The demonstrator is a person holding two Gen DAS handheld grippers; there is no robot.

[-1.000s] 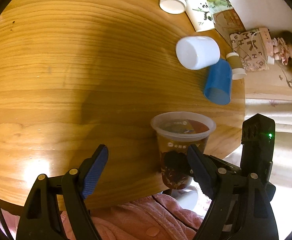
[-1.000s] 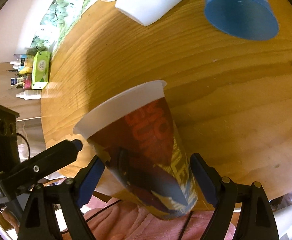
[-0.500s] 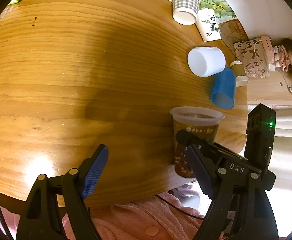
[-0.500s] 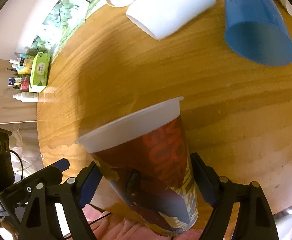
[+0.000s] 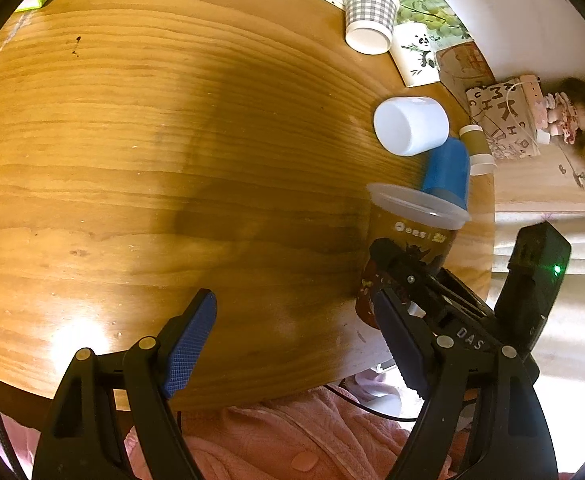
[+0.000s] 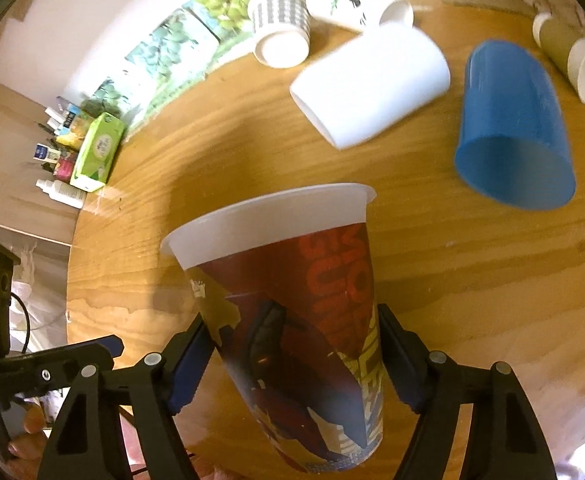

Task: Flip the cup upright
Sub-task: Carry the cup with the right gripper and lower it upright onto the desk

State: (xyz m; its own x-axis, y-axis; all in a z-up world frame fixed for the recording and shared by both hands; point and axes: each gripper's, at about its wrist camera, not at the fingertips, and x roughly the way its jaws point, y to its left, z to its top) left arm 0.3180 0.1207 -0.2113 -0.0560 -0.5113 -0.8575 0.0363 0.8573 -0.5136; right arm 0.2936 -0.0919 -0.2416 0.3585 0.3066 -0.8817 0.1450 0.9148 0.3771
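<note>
printed cup (image 6: 292,300): red, yellow, white rim
lying cup (image 6: 512,128): blue
paper cup (image 5: 370,10): grey-white check
counter (image 5: 152,140): golden wood grain
tongs pads (image 5: 190,336): blue

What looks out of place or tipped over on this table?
Several cups lie on their sides: the white cup, the blue cup beside it, and the olive cup near the edge. The printed cup is held in the right gripper, mouth up, slightly tilted. No spill shows.

printed cup (image 6: 292,300): tipped further upright, rim up | right tool (image 6: 292,364): lifted back
</note>
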